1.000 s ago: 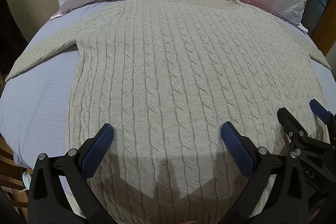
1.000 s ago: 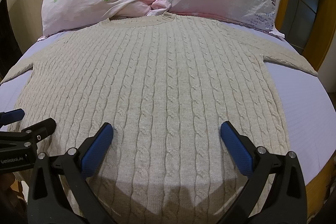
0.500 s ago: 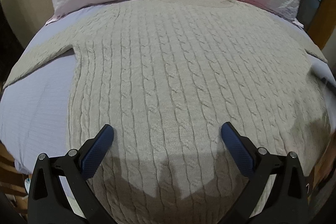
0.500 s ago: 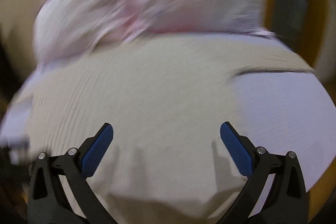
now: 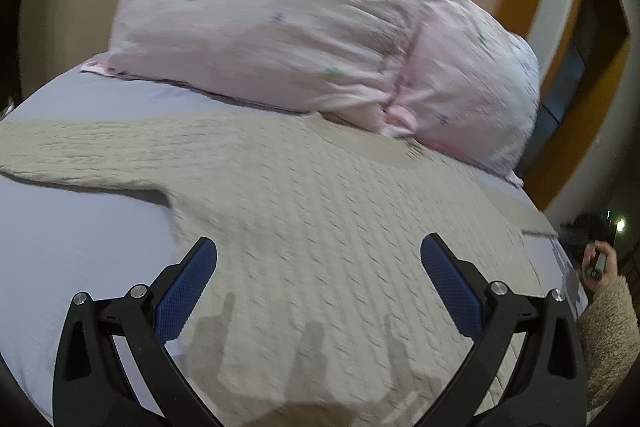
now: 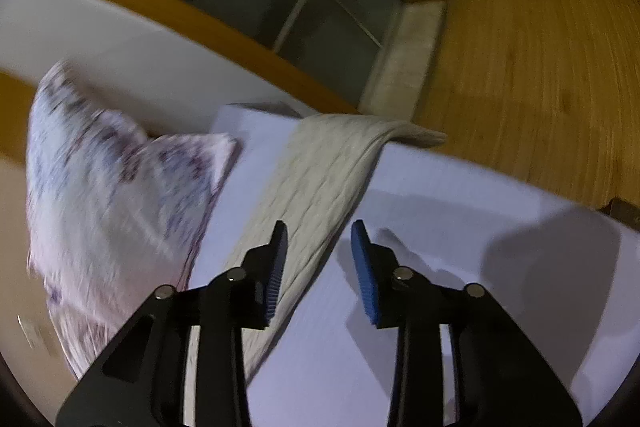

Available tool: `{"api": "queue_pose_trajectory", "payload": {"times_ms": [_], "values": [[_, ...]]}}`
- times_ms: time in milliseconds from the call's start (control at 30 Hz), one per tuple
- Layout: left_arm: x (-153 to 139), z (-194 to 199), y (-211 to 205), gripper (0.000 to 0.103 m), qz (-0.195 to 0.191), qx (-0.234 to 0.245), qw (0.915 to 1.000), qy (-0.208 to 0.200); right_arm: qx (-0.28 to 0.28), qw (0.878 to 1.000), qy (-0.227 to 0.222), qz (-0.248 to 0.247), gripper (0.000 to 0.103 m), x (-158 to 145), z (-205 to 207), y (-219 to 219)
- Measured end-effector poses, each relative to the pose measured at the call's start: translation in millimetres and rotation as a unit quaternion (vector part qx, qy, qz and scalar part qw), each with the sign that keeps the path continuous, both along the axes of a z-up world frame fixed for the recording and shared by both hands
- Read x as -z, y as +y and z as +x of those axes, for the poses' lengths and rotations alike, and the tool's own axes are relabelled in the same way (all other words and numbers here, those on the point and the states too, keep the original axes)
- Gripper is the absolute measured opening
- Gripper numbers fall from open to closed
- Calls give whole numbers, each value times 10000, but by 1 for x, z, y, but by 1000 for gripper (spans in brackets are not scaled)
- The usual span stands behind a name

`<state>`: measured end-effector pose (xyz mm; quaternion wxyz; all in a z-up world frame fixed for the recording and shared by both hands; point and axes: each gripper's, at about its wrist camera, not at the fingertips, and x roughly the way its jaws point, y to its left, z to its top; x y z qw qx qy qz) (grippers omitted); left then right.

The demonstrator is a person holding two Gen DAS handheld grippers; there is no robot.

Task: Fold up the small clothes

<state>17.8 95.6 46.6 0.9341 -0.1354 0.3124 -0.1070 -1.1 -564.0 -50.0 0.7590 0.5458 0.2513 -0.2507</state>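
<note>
the left gripper (image 5: pixel 318 273) is opened wide, and its two blue pads (image 5: pixel 186 289) stand far apart above the body of the sweater (image 5: pixel 320 219), holding nothing. the sweater is beige with a cable pattern and it lies flat on the light purple bed sheet (image 5: pixel 76 235). one sleeve (image 5: pixel 80 151) reaches out to the left over the sheet, and the collar end lies just beside the pink pillows (image 5: pixel 280 31) at the head of the bed. the person's right hand (image 5: pixel 598 265), with a fuzzy cuff, shows at the right edge of the left wrist view. the right gripper (image 6: pixel 320 259) is open only narrowly, with a small gap between its blue pads (image 6: pixel 366 267), and it grips nothing. it is above the other sleeve (image 6: pixel 320 171), which runs across the sheet (image 6: pixel 440 227) and hangs its end over the bed's edge, near the wooden floor (image 6: pixel 540 47). a pillow (image 6: pixel 112 195) lies to the left of this sleeve, quite blurred.
</note>
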Motion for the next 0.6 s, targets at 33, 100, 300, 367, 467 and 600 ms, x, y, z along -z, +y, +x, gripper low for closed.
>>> {"api": "queue_pose_trajectory", "payload": {"times_ms": [33,100,300,367,467,600], "values": [[0,4,4,102,-50,-79,10000,7,43,9999,36,102,30,6,1,-6],[-1,7,21,102,-202,-314,9993,11,194,9995,-28,257,20,14,4,-14],[1,11,72,102,-439,-1140,9925,-2,526,9985,-38,120,7,16,2,-36],[1,13,87,102,-428,-1374,9896,32,504,9986,20,-164,7,6,11,-31],[0,8,117,102,-525,-1796,9823,-41,-33,9900,-363,-1363,6,-50,24,21],[2,6,159,102,-895,-2335,9682,-73,-1511,9546,-1235,-2249,6,-119,61,134]]}}
